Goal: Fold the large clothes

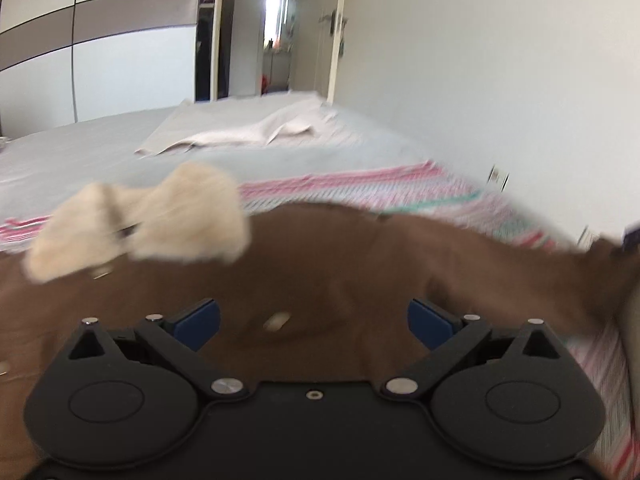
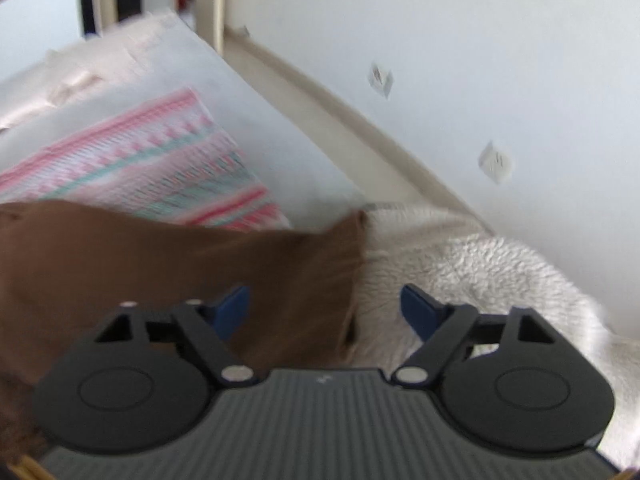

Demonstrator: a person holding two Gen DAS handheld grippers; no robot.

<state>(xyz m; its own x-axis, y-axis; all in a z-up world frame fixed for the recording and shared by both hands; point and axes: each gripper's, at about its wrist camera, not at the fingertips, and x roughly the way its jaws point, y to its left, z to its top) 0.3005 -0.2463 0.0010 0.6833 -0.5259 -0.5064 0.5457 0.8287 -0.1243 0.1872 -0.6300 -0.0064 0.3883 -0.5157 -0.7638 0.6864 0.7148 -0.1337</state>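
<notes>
Left wrist view, brown garment (image 1: 320, 264) under wide left tongs (image 1: 314, 322), striped blanket (image 1: 360, 188) behind, right tongs (image 2: 324, 308) wide.

**Blurred, cut off and covered**

Both views are smeared by motion. In the left wrist view the cream fleece collar (image 1: 140, 220) of the brown garment (image 1: 320, 264) is a soft blur, and a pale spot lower on the garment, perhaps a button, cannot be made out. The garment runs off the left edge, and beyond it the striped blanket (image 1: 360, 188) is partly covered, its pattern streaked. In the right wrist view the garment leaves the left and bottom edges, and it hides the near part of the blanket. Two small pale marks on the wall (image 2: 480, 60) beyond the garment are too blurred to identify.
</notes>
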